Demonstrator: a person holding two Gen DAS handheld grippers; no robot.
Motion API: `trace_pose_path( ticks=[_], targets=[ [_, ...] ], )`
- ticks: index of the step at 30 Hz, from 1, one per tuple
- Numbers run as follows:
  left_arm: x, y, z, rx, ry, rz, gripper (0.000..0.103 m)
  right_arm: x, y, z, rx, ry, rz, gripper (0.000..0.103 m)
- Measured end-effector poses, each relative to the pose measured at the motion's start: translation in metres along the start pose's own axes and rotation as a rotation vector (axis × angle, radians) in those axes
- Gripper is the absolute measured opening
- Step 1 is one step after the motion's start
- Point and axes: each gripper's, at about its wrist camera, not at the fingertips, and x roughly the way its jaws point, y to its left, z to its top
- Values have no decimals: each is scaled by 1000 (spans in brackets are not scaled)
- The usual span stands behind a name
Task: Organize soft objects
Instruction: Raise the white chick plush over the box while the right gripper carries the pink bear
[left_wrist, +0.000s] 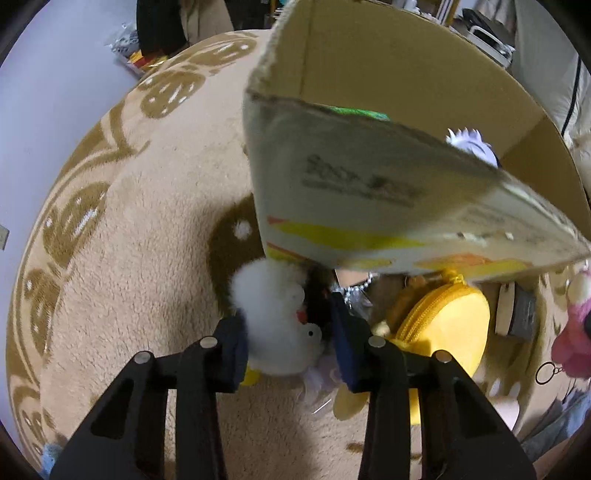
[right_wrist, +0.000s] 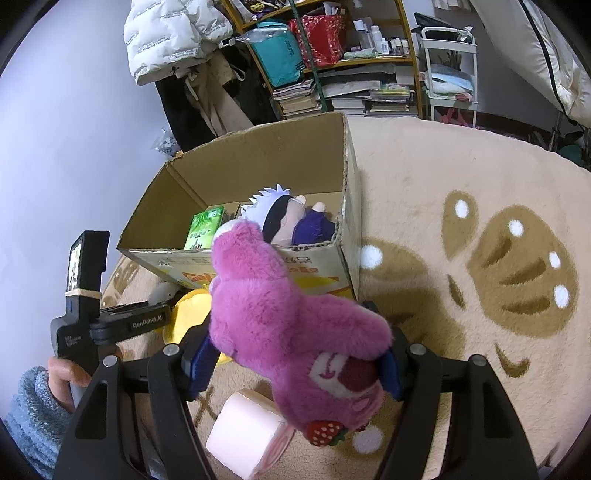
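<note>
the left gripper is down low on the beige rug, its jaws closed around a small white plush chick that sits right at the foot of the cardboard box. just beside it on the rug lies a yellow zip pouch, touching the box's lower edge.

the right gripper has its jaws clamped on a big pink plush bear, gripping it near the face end, with a strawberry showing at the bottom. the bear hangs above the rug, its far end reaching up over the near wall of the box. inside the box i can see a white-haired doll in dark purple and a green packet standing against the near wall. a pale pink roll lies on the rug under the bear.
</note>
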Motion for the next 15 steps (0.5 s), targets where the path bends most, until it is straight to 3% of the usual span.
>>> trace_pose_path(
  ticks=[6,15],
  targets=[
    [-23,21,-11,-119,-19,-75,31,-6,0,-1,-5,-33,0,75],
    [-78,27,-24,-104,-167,-76,31,-22,5,-5,-13,-87,0,75]
  ],
)
